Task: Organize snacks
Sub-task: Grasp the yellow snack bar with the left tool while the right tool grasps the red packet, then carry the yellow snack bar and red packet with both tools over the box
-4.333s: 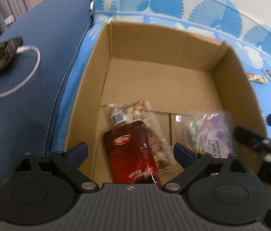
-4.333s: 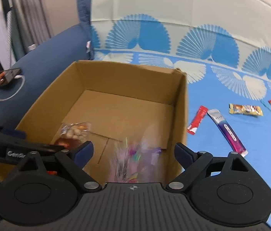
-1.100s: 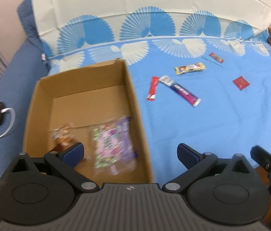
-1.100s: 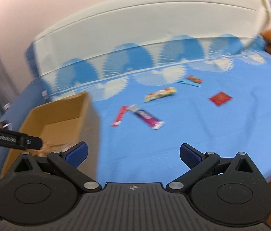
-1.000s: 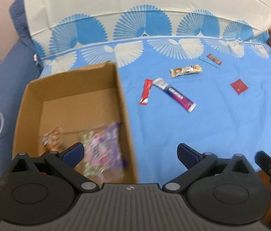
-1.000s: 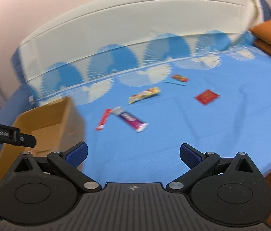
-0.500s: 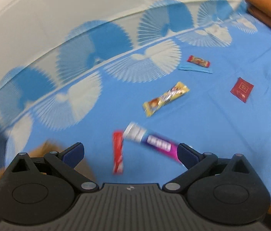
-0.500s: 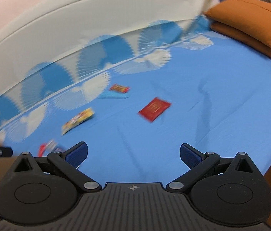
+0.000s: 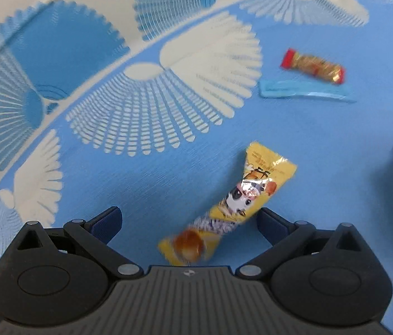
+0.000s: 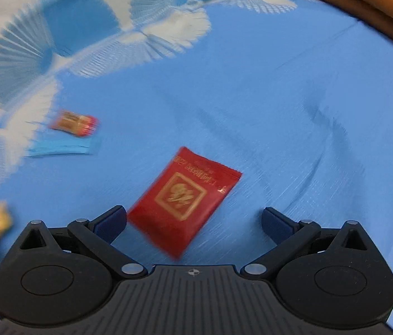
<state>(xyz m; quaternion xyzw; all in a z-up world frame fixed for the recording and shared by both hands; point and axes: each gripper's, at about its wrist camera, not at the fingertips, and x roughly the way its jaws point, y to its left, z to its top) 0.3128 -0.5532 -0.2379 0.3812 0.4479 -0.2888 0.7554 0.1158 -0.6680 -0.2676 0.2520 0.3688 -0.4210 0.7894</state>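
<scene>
Fingers of both grippers, left [image 9: 189, 219] and right [image 10: 193, 220], gape empty; slick yellow packet [image 9: 232, 206] and red sachet [image 10: 185, 198] may slip on soft bed [image 10: 280, 97].

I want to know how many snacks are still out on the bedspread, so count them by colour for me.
Yellow: 1, the yellow snack bar.
Red and gold: 1, the small candy.
Light blue: 1, the flat packet.
Red: 1, the square red packet.
Total: 4.
</scene>
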